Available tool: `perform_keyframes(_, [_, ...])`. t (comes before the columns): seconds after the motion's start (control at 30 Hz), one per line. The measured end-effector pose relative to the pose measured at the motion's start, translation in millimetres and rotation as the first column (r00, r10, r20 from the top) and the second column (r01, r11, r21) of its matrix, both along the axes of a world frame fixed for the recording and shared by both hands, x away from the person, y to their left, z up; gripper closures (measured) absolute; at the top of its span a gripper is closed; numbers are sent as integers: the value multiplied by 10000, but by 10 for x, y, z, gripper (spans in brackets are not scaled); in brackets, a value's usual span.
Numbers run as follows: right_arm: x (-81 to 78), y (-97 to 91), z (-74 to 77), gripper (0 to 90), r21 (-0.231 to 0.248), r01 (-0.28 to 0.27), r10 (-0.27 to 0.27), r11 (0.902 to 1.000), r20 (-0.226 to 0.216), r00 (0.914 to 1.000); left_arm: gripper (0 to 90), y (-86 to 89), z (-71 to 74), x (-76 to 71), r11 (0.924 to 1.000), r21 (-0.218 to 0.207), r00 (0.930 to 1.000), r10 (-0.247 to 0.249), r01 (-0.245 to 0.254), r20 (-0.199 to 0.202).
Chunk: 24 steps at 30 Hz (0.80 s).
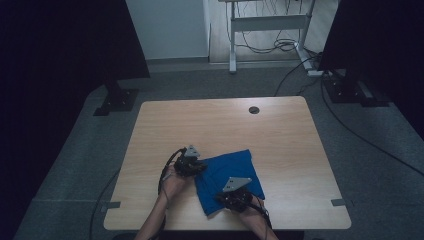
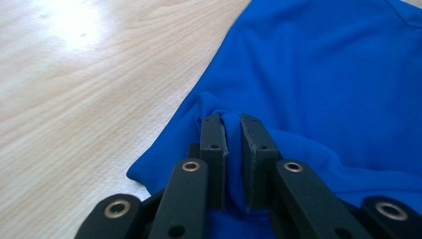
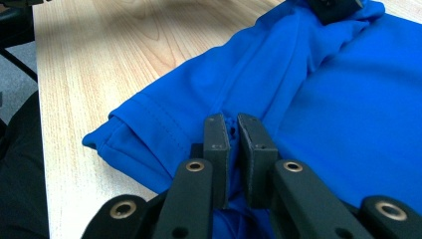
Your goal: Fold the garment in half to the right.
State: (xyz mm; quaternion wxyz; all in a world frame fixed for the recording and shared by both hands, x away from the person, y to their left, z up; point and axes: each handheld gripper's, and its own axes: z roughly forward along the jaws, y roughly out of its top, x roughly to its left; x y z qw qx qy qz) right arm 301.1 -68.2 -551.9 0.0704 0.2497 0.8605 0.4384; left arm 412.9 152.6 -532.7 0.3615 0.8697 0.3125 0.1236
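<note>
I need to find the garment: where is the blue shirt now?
In the high view the blue shirt lies at the table's near edge, pinched between left gripper and right gripper.

L claw (image 2: 234,130) pinches a raised fold of blue cloth (image 2: 328,79) btwn its two black jaws, fabric bunched up at the tips. Cloth lies flat on light wood tabletop (image 2: 84,84); its edge runs diagonally, bare wood w/ glare beside it.

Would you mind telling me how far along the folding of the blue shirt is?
Done: the blue shirt already lies folded small on the table. In hand: the left tool and right tool each pinch a bunch of its cloth. Left, probably: another fold, then letting go.
</note>
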Motion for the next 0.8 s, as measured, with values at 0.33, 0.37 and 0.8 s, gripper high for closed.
perform_keyframes(0.33, [-27,-112,123,830,407,66,-78,9992,301,9995,823,-93,238,20,9994,-344,9980,-43,64,624])
perform_keyframes(0.37, [-32,-129,140,830,420,105,-119,9991,343,9993,823,-112,256,26,9992,-397,9978,-45,71,660])
perform_keyframes(0.8, [-61,-460,289,830,663,611,-660,9959,745,9950,822,-434,397,128,9947,-937,9952,-340,426,921])
